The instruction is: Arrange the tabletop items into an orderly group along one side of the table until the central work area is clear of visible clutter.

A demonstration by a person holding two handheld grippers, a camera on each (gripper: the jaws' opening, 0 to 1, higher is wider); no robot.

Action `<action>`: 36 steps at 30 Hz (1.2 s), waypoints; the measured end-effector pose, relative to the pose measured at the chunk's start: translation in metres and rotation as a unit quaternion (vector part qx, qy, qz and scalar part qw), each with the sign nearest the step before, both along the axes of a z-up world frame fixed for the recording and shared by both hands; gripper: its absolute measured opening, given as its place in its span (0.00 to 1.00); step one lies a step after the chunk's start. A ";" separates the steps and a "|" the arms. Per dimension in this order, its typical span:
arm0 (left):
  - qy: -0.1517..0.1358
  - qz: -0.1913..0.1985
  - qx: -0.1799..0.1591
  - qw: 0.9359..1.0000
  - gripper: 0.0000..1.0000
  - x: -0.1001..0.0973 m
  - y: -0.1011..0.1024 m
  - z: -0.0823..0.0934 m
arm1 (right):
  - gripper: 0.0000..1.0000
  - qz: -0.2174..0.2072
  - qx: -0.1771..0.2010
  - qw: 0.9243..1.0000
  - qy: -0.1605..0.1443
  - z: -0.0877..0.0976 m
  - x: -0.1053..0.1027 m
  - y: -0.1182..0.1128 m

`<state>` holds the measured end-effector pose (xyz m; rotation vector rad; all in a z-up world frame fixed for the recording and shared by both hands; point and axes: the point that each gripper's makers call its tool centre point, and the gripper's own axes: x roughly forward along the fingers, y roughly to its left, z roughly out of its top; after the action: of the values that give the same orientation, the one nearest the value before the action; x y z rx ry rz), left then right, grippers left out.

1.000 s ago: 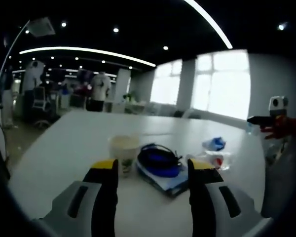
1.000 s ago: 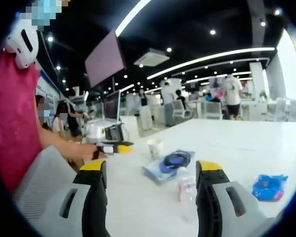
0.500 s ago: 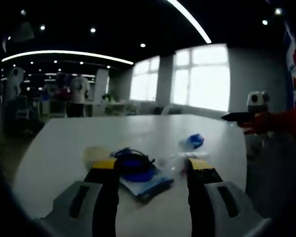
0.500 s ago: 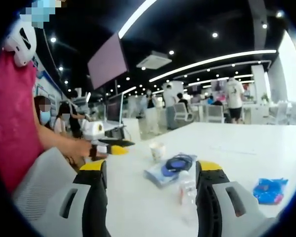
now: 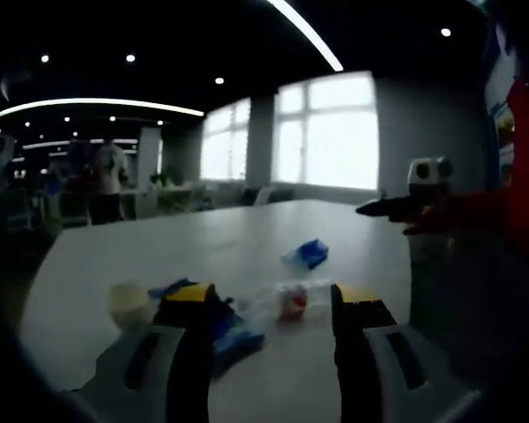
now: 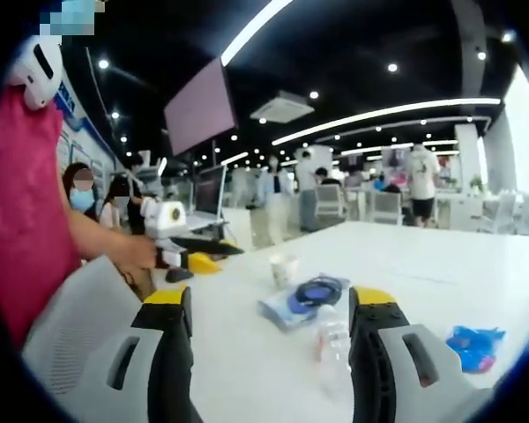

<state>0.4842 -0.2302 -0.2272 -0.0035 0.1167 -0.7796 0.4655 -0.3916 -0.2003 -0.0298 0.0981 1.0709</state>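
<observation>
Two grippers up, both of yours wide open and holding nothing. Your left gripper [image 5: 263, 304] has its yellow-tipped fingers [image 5: 187, 295] spread over the white table [image 5: 212, 242], and between them lies the clear plastic bottle [image 5: 289, 298] on its side, red label facing you. Just past the left finger sits the paper cup [image 5: 129, 304], upright, and beside it the blue cable coil on its flat packet [image 5: 225, 326], partly hidden behind that finger. Further out on the table, apart from the rest, lies the blue wrapper [image 5: 308, 254]. This view is dim, so fine detail on the packet is hard to read, but it does give you the windows at the far end and your own right gripper [image 5: 390, 207] coming in from the right, held above the table edge; whether its fingers are apart you cannot tell from here.

Your right gripper view is brighter. Your right gripper [image 6: 269, 304] is spread just as wide, empty. Here the bottle [image 6: 332, 339] lies close to the right finger, the cable coil and packet [image 6: 304, 298] sit in the gap beyond, and the paper cup [image 6: 283, 268] stands just behind them. The blue wrapper [image 6: 474, 344] is off to the right, well apart. This side also shows your left gripper [image 6: 198, 262], hand on it, low over the near table edge, with people and monitors in the office behind.
</observation>
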 end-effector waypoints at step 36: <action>0.018 -0.110 0.017 0.994 0.50 -0.043 -0.067 0.009 | 0.71 0.010 -0.056 0.998 0.020 -0.025 0.018 -0.015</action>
<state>0.4414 -0.2968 -0.2182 0.0284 0.1661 -0.9970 0.4832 -0.4062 -0.2252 -0.1114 0.1943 1.0858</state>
